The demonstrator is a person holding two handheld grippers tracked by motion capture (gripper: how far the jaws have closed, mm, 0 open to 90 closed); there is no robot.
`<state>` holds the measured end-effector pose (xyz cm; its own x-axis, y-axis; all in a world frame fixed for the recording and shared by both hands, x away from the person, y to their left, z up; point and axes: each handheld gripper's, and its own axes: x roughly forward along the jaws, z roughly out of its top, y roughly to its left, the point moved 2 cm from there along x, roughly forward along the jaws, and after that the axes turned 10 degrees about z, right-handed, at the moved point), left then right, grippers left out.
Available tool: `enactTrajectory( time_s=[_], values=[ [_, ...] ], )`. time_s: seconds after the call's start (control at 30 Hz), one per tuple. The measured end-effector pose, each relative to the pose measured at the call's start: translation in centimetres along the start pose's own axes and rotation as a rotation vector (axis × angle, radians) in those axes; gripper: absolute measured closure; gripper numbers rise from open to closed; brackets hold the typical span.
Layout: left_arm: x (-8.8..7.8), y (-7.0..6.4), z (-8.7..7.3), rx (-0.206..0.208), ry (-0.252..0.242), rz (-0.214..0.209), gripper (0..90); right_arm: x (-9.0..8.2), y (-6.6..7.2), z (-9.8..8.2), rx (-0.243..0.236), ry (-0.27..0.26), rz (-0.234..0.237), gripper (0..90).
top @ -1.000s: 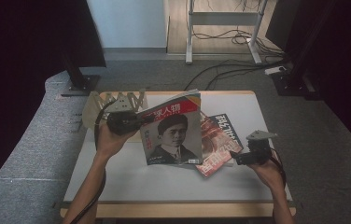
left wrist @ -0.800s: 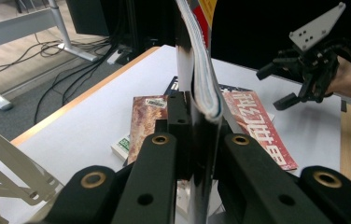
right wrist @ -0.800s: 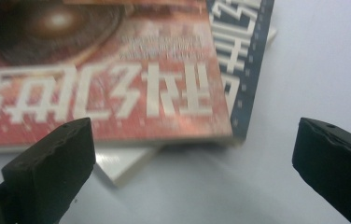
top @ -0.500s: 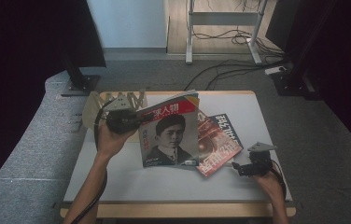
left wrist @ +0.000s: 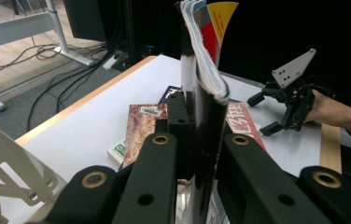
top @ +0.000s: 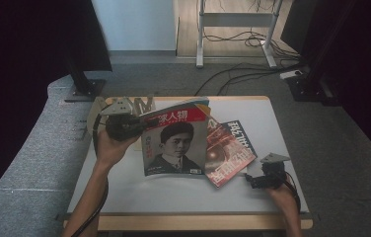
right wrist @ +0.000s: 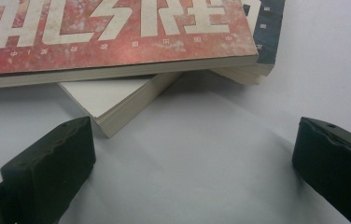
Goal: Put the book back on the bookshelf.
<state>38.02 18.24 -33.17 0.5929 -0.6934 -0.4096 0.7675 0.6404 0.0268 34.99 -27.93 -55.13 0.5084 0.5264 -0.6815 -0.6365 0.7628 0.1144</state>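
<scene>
While the right gripper [top: 253,181] sits low at the near right of the table [top: 183,192], its jaws are wide open w/ nothing in them, only bare white top between. Just past its tips lies the red magazine [right wrist: 113,32], flat on a small pile; a white book [right wrist: 113,100] pokes a corner out from under it, near the left jaw but not touching. A dark-edged book [right wrist: 269,28] peeks out at the far side of the pile. Further in, on the left, the left gripper [top: 136,129] is clamped tight on the side edge of the portrait magazine [top: 176,143] & holds it up on its edge, tilted, its bottom on the table, just beside the red one & partly over it. Behind that hand stands a pale metal rack [top: 141,103] at the far left edge. The table is white w/ a wood rim. Beyond it: grey floor, black cables [top: 233,79], a white desk frame [top: 233,29], dark curtains at both sides.
</scene>
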Motion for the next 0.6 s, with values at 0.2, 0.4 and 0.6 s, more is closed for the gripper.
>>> enactTrajectory(
  time_s=[0.2,0.4,0.6],
  values=[
    [-0.9,0.2,0.4,-0.007,0.017,0.011,86.7,0.0,0.0,0.0,0.003,0.0,0.0,0.0],
    [-1.8,0.5,0.7,-0.017,0.01,0.03,86.7,0.0,0.0,0.0,0.003,-0.001,0.0,0.0],
    [-3.8,1.2,0.6,-0.034,0.012,0.08,86.7,0.0,0.0,0.0,0.004,-0.001,0.0,0.0]
  ],
)
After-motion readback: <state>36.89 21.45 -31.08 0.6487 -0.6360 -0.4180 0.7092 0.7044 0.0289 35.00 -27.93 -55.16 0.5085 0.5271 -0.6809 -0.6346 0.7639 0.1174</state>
